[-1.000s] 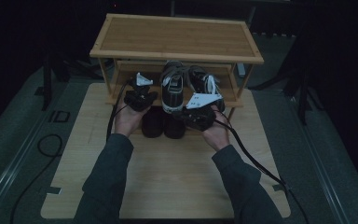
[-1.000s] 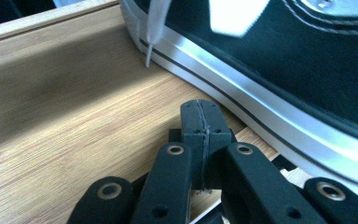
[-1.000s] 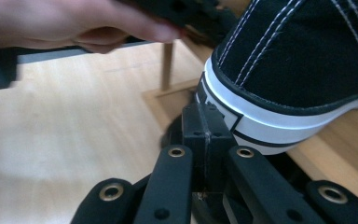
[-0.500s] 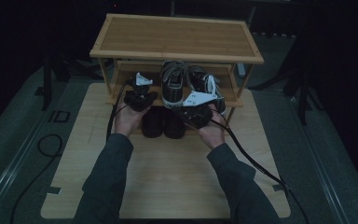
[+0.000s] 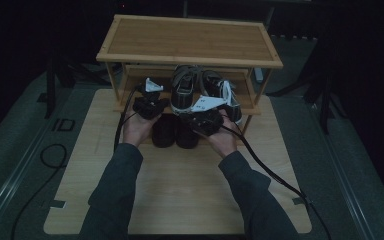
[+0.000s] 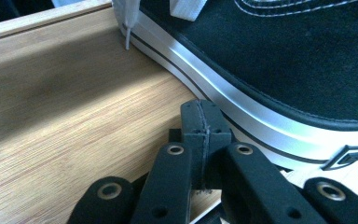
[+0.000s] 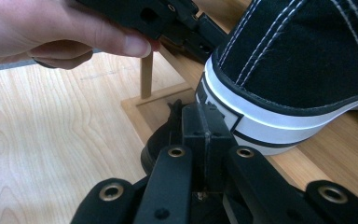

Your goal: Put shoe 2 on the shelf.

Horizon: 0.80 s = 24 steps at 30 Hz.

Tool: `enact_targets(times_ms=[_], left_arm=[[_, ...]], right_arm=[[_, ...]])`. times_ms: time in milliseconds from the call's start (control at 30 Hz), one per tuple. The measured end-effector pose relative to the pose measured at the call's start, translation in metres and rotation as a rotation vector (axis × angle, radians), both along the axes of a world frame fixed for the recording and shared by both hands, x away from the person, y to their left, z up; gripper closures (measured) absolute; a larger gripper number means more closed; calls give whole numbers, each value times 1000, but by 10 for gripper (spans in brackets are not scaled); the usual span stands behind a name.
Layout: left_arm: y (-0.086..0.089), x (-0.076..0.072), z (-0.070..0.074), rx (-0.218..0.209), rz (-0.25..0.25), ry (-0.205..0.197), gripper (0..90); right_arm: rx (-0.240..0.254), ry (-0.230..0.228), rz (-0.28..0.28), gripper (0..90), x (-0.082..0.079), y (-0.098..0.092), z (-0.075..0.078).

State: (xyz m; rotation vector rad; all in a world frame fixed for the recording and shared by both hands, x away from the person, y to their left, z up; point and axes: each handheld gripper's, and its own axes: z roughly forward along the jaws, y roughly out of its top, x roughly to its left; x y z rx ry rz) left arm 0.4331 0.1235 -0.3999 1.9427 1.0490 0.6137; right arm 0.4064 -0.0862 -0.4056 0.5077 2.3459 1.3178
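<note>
A pair of black canvas sneakers with white soles stands on the middle shelf of a wooden shoe rack. My left gripper is held at the shelf's left part; in its own view the jaws are shut and empty, their tip just beside the left sneaker's white sole above the shelf board. My right gripper is in front of the rack; its shut, empty jaws point at that sneaker's heel. The left gripper shows there too.
A second, darker pair of shoes sits low under the shelf, between my hands. The rack stands at the far end of a light wooden board. Cables trail back from both grippers. The surroundings are dark grey floor.
The right gripper has edged slightly left, closer to the sneaker's heel. The left gripper has stayed where it was. Both stay shut.
</note>
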Motion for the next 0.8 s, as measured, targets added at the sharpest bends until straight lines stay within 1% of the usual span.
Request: enact_targets(times_ms=[300, 333, 467, 533, 633, 667, 800], left_arm=[[0, 0, 0, -2, -2, -1, 900], [1, 0, 0, -4, -3, 0, 900], [1, 1, -1, -10, -7, -1, 900], [1, 0, 0, -8, -6, -2, 900], [2, 1, 0, -10, -7, 0, 900], [2, 1, -1, -25, -7, 4, 900], [4, 2, -1, -42, -11, 12, 900]], right_arm=[[6, 4, -10, 900, 0, 0, 0], [4, 8, -21, 900, -1, -1, 1], [0, 12, -18, 900, -1, -6, 3], [-21, 9, -4, 900, -2, -8, 3], [-35, -2, 12, 900, -7, -11, 4], [-37, -3, 15, 900, -8, -11, 5], [-32, -2, 32, 900, -12, -13, 5]])
